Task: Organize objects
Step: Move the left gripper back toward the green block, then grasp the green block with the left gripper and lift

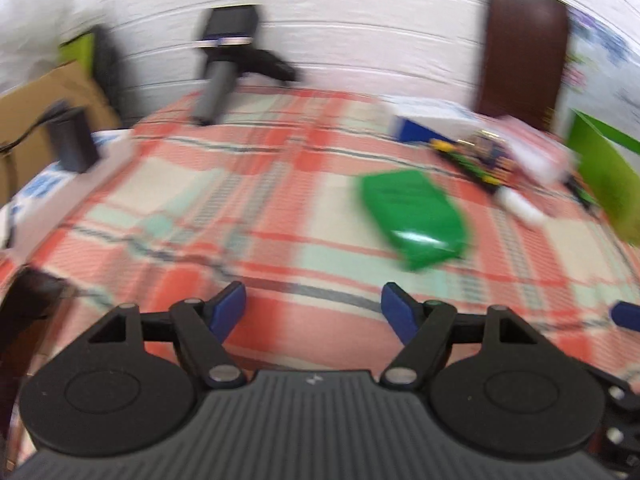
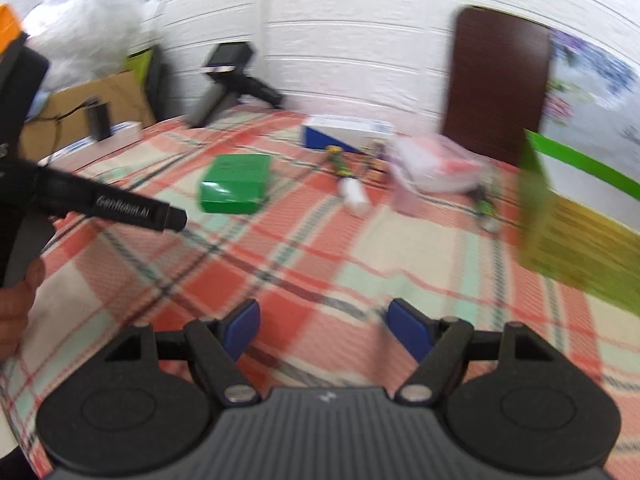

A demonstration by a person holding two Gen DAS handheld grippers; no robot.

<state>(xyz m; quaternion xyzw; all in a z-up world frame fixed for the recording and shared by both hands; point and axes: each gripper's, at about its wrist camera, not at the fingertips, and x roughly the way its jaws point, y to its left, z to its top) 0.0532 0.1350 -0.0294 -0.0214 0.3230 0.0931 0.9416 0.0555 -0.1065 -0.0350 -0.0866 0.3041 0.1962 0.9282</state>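
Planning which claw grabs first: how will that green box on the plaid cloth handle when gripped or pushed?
The green box looks flat-sided and squat, so it probably stays stiff and won't roll or tip. Its glossy front reflects light, likely a slick wrapper, so pads may slip. Pushed, it would likely slide, perhaps bunching the plaid cloth.

Both my cameras give bright, even daylight-like light with no hard shadows on the plaid tablecloth (image 1: 280, 200). Motion blur smears nearly everything beyond my tongs: the green packet (image 1: 414, 216) on the cloth has soft, streaked edges, and a white glare strip sits on its near end. Past the packet, the small clutter by the blue-and-white box (image 2: 344, 134) is too smeared to make out. My left gripper (image 1: 313, 312) and right gripper (image 2: 324, 330) stay sharp. The fisheye bows the white wall (image 2: 360, 40) behind the cloth, and the frame corners go dark.
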